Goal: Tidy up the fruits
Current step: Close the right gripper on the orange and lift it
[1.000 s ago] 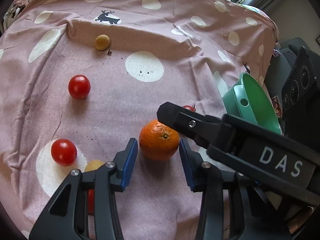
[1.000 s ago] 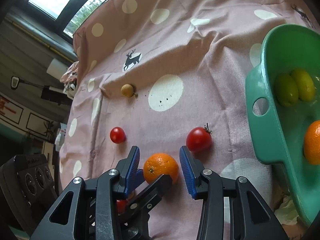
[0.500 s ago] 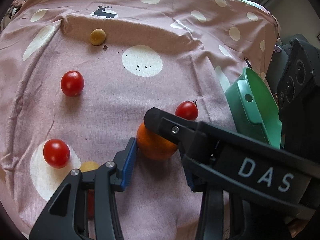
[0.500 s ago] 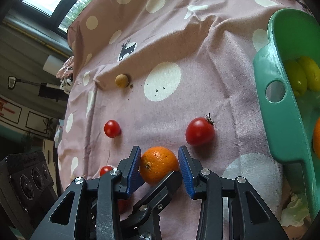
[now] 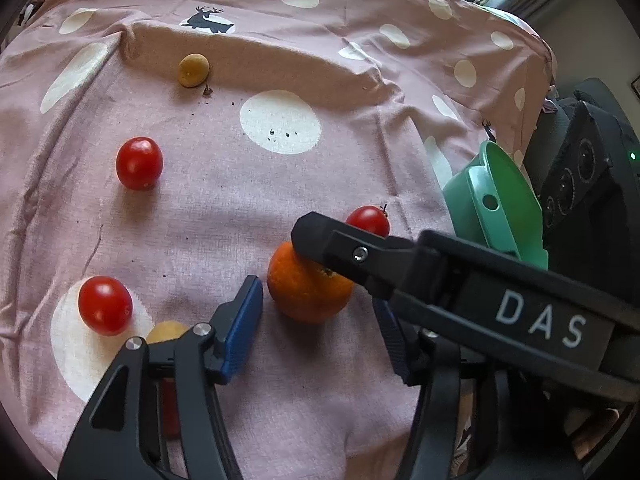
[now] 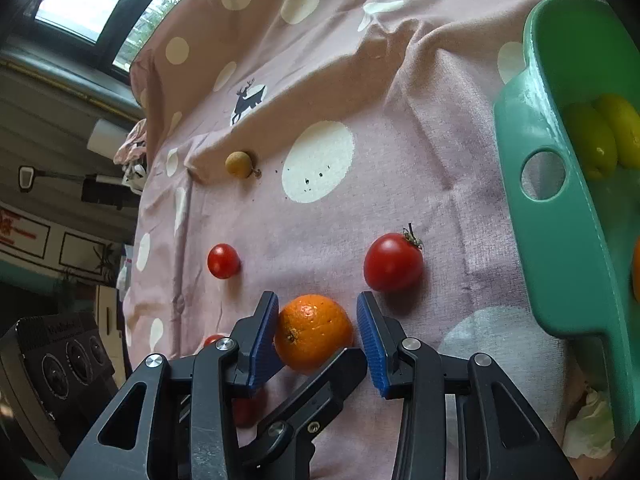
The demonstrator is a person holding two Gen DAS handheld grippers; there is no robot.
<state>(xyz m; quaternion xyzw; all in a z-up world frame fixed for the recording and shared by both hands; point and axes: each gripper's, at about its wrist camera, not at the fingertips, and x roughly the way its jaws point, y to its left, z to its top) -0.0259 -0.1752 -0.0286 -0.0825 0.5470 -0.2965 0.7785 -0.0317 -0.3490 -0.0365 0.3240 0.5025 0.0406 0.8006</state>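
An orange [image 5: 306,288] [image 6: 314,332] lies on the pink dotted cloth. My right gripper [image 6: 318,338] is open, its blue pads on either side of the orange, the left pad close to its skin. My left gripper [image 5: 316,330] is open just behind the same orange, its right finger partly hidden by the right gripper's black finger [image 5: 360,254] that crosses over it. A stemmed red tomato [image 6: 394,262] [image 5: 368,220] lies just beyond the orange. A green basket [image 6: 560,216] [image 5: 496,208] at the right holds two yellow-green fruits [image 6: 604,136] and an orange at the frame edge.
Two more red tomatoes [image 5: 139,163] [image 5: 105,305] lie on the cloth at left, with a small yellow fruit [image 5: 166,332] beside the left finger. A tan round fruit [image 5: 193,70] sits by a cloth fold far back. A crumpled tissue [image 6: 588,426] lies under the basket.
My right gripper has moved forward so that its pads now flank the orange. Its finger now covers part of the orange in the left wrist view. The left gripper pulled back slightly.
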